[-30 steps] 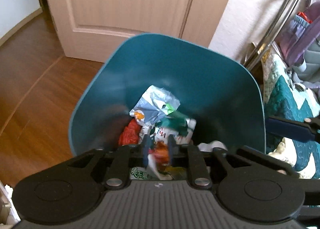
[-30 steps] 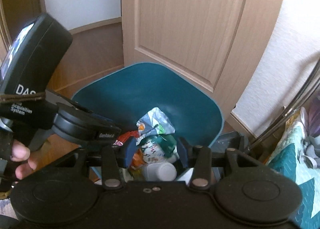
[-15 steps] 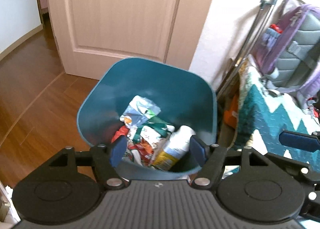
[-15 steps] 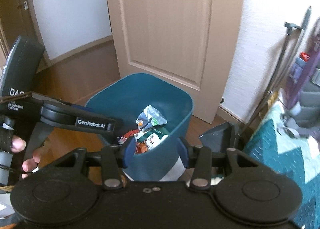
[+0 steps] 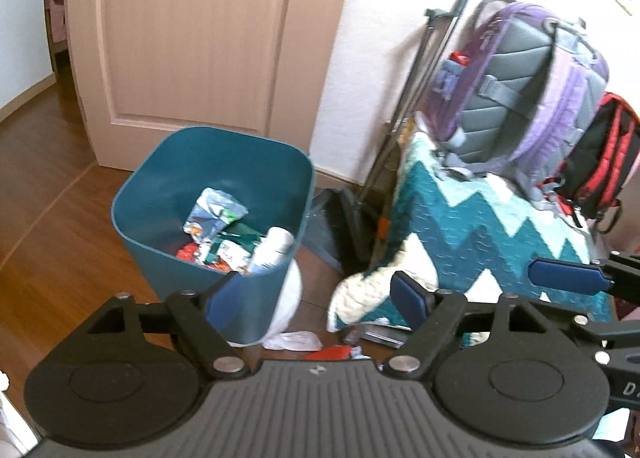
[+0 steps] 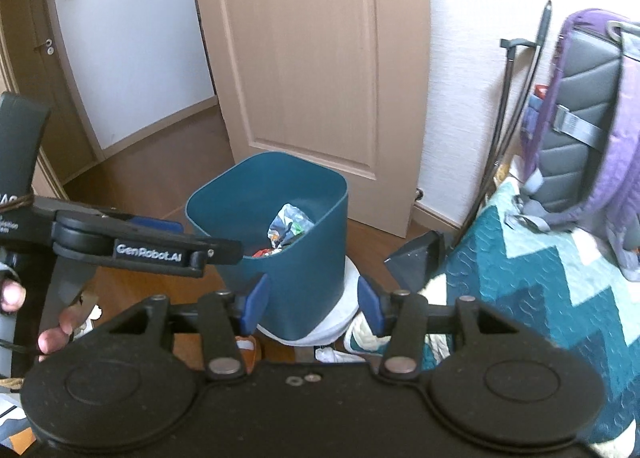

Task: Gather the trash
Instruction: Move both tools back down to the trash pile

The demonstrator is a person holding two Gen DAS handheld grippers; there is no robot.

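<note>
With the teal bin point(image 5: 260, 298) standing on the floor by the door, wrappers point(image 5: 214, 214) and a white bottle point(image 5: 272, 250) already inside, this looks like the gap between drops. Both tools, left tool point(image 5: 316, 296) and right tool point(image 6: 314, 302), are opening with nothing between their jaws. Next likely calls for reaching the white scrap point(image 5: 294, 340) at the bin's foot.

Both wrist views look down and forward at close range. Left faces the bin point(image 5: 212, 194), right beside it. Shared: bin point(image 6: 272, 218), door point(image 5: 192, 38), quilt point(image 6: 540, 278), purple backpack point(image 5: 520, 78).
</note>
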